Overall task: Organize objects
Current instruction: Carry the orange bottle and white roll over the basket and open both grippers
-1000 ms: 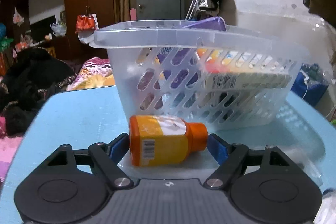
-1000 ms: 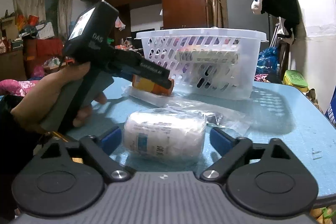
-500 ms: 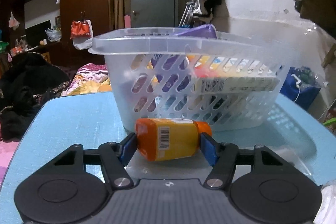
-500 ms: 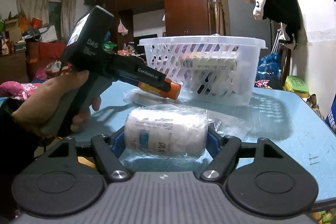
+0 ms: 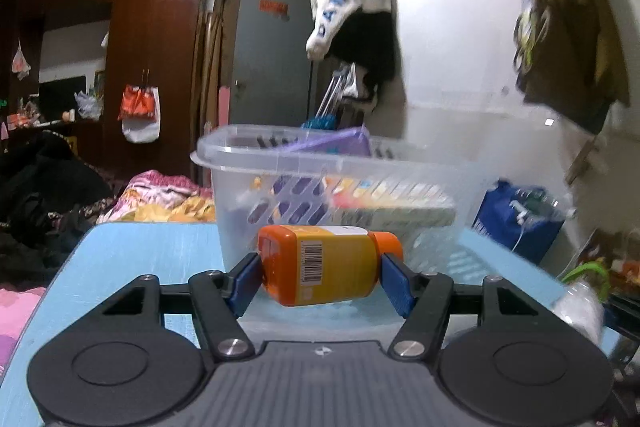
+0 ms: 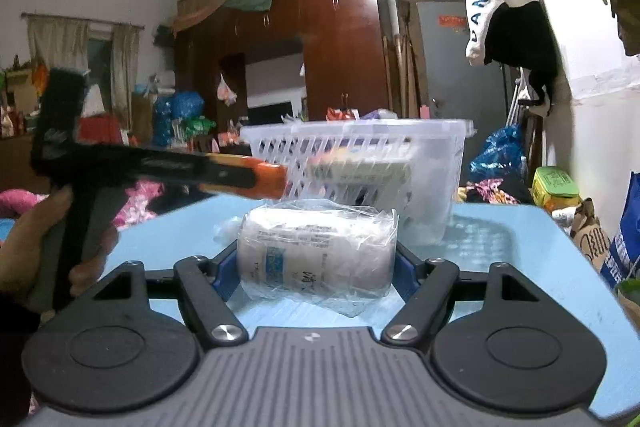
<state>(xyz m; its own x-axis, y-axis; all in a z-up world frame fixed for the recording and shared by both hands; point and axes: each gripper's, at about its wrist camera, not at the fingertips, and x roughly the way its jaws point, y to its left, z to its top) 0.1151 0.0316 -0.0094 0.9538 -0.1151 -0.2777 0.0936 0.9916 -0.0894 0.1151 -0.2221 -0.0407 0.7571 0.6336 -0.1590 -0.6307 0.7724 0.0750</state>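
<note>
My left gripper (image 5: 320, 277) is shut on an orange bottle (image 5: 328, 267) with an orange cap, held sideways above the blue table (image 5: 132, 247) in front of the clear plastic basket (image 5: 328, 163). In the right wrist view the left gripper (image 6: 276, 179) holds that bottle (image 6: 268, 179) near the basket (image 6: 432, 147). My right gripper (image 6: 316, 267) is shut on a white bottle wrapped in clear plastic (image 6: 316, 251), lifted above the table (image 6: 520, 267).
The basket holds a purple item (image 5: 340, 145) and a flat box (image 5: 392, 207). A wall stands to the right, with clothes hanging (image 6: 504, 11). Bags (image 6: 624, 243) sit beyond the table's right edge.
Both grippers closed on their bottles and lifted them off the table. The left gripper has risen with the orange bottle toward the basket.
</note>
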